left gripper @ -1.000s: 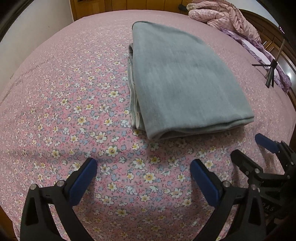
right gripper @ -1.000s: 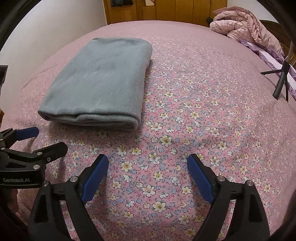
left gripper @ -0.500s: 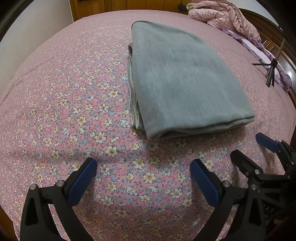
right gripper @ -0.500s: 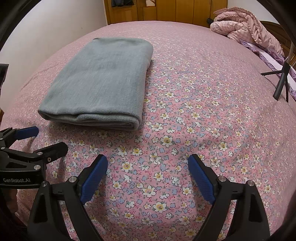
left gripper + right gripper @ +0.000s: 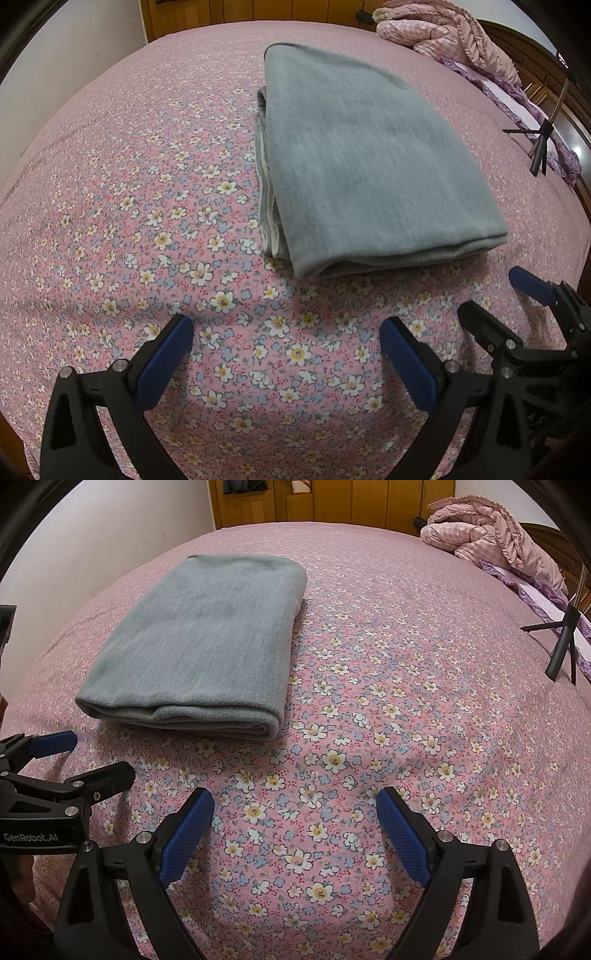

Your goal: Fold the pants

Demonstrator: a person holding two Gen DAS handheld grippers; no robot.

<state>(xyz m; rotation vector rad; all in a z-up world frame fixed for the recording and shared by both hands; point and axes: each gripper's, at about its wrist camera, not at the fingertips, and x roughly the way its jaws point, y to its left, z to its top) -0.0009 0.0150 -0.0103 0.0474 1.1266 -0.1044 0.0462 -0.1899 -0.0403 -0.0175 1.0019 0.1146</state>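
We find the left gripper (image 5: 286,345) and the right gripper (image 5: 295,818) both spread wide and holding nothing, side by side above the floral bedsheet (image 5: 110,206). Just beyond their fingertips, untouched, the grey pants (image 5: 365,166) lie folded into a flat rectangle on the sheet. We note a pink quilt (image 5: 491,535) bunched at the far corner and a black tripod (image 5: 561,642) at the right edge.

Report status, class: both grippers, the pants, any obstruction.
Left gripper open, empty. Right gripper open, empty. Grey pants folded flat on floral bedspread. Nothing in the way.

tripod (image 5: 561,642) cut off, quilt (image 5: 447,33) cropped
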